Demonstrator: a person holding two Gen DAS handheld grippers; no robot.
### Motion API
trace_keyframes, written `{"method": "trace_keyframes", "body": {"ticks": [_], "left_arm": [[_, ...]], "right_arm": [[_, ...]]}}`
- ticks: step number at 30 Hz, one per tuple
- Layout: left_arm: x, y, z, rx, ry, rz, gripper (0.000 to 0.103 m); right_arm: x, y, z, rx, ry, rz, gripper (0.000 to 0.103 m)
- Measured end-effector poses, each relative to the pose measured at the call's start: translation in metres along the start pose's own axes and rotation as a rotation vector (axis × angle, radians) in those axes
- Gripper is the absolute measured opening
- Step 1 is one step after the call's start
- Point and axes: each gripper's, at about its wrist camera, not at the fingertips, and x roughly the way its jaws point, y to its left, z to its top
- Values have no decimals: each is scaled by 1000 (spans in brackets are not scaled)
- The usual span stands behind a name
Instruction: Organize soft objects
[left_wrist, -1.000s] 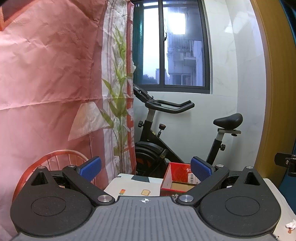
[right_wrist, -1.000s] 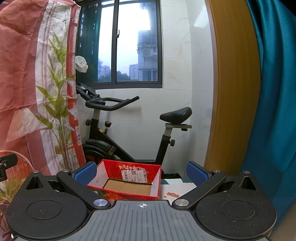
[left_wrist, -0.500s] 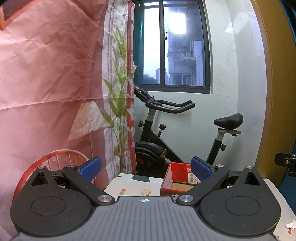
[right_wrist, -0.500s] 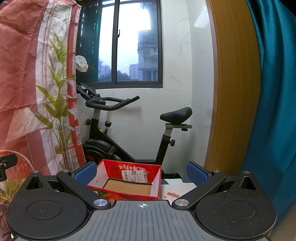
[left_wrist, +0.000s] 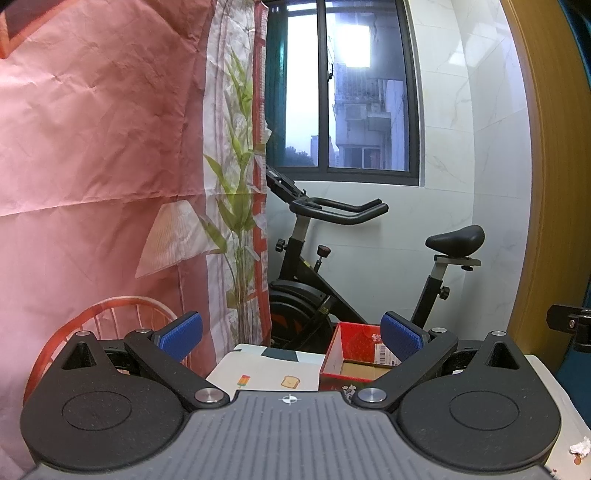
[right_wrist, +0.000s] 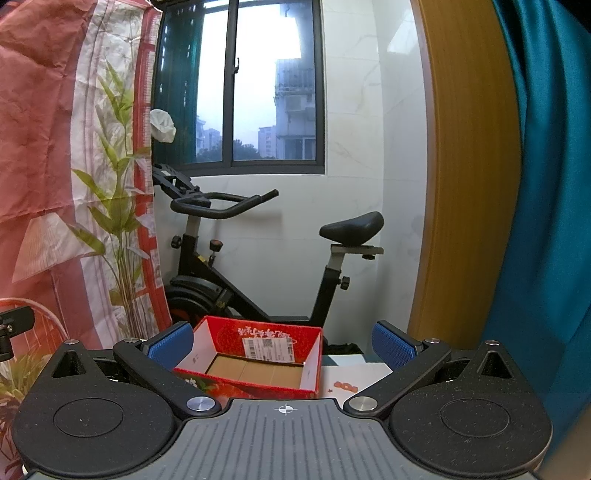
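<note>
A red cardboard box (right_wrist: 255, 363) with a white shipping label and a bare brown floor stands on the white table (right_wrist: 354, 373), just ahead of my right gripper (right_wrist: 282, 347), which is open with nothing between its blue pads. In the left wrist view the same red box (left_wrist: 354, 360) lies ahead and to the right, partly behind the right blue pad of my left gripper (left_wrist: 291, 334), also open and holding nothing. No soft object shows inside the box; a small white crumpled scrap (left_wrist: 580, 448) lies at the table's right edge.
A black exercise bike (right_wrist: 258, 266) stands behind the table under the window. A pink patterned sheet (left_wrist: 103, 166) hangs at left, with an orange chair back (left_wrist: 110, 317) below it. A wooden door frame (right_wrist: 465, 184) and teal curtain (right_wrist: 546, 184) close the right side.
</note>
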Motion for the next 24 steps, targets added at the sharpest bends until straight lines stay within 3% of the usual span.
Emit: {"method": "trace_keyframes", "body": {"ticks": [24], "left_arm": [[2,1,-1,-8,5,1,103]], "right_arm": [[1,1,-1,1,5,-2,103]]}}
